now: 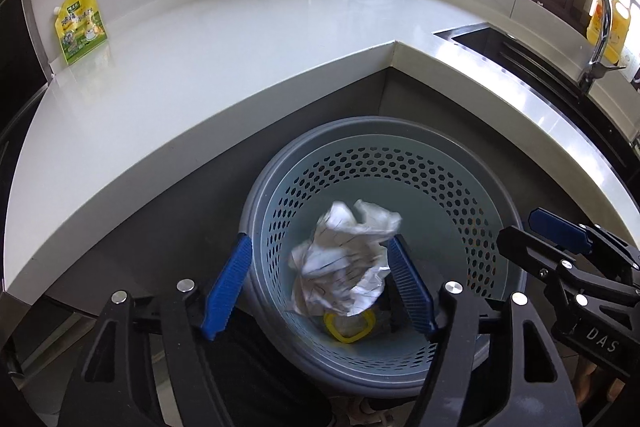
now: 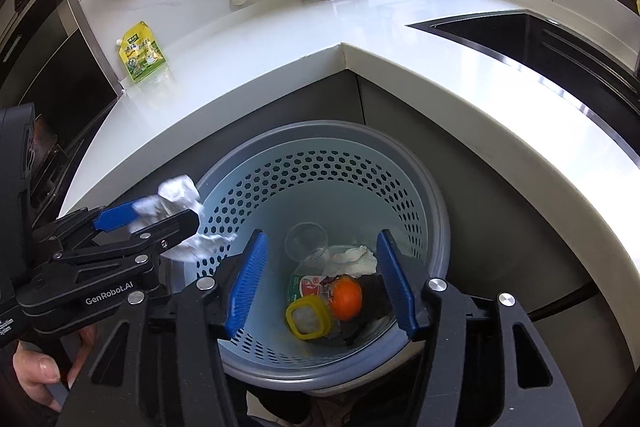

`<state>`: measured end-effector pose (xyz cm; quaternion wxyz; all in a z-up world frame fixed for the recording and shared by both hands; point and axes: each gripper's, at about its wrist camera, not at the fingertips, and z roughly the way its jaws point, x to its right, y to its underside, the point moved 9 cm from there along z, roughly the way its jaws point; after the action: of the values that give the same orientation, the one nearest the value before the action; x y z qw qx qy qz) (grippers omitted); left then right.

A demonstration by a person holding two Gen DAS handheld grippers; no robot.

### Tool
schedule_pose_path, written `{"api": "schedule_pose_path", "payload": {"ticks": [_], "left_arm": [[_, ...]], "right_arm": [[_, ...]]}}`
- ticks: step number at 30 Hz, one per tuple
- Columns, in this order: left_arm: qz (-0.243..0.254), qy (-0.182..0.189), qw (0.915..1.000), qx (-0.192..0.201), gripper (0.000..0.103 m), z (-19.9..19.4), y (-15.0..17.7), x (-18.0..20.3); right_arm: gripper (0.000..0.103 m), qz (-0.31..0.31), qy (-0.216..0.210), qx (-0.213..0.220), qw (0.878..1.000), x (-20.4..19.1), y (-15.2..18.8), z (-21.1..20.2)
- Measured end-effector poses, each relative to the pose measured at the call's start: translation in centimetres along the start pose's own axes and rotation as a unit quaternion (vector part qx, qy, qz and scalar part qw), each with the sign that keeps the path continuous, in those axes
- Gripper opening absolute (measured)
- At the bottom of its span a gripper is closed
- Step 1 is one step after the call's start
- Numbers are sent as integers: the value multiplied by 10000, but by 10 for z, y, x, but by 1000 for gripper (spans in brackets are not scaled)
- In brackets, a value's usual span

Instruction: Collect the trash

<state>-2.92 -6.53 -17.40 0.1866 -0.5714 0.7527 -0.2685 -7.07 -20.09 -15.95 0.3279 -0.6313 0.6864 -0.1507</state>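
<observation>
Hanging between the left hand-held gripper (image 1: 320, 283) pads, crumpled paper (image 1: 344, 263)

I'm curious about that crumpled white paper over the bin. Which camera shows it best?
The left wrist view: the crumpled paper fills the middle of the picture, between the open left gripper, above the bin. The right wrist view shows it only at the side, partly hidden behind that gripper.

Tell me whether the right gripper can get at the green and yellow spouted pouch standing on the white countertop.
Probably yes: the right gripper is open and empty over the bin, and nothing lies between it and the pouch.
</observation>
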Motion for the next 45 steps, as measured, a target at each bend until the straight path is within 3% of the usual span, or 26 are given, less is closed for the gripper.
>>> {"api": "schedule_pose_path", "payload": {"ticks": [7, 11, 17, 45], "left_arm": [[-180, 15, 9998, 105, 81, -6, -5, -7], [-223, -182, 9992, 275, 90, -12, -8, -13], [-233, -271, 9983, 455, 96, -25, -14, -17], [-345, -520, 9957, 678, 97, -45, -25, -18]], "right_arm": [[56, 79, 19, 58, 10000, -1, -2, -2], [58, 79, 80, 96, 9999, -1, -2, -3], [63, 135, 136, 111, 9998, 3, -2, -4], [68, 106, 323, 340, 9988, -1, -14, -24]]}}
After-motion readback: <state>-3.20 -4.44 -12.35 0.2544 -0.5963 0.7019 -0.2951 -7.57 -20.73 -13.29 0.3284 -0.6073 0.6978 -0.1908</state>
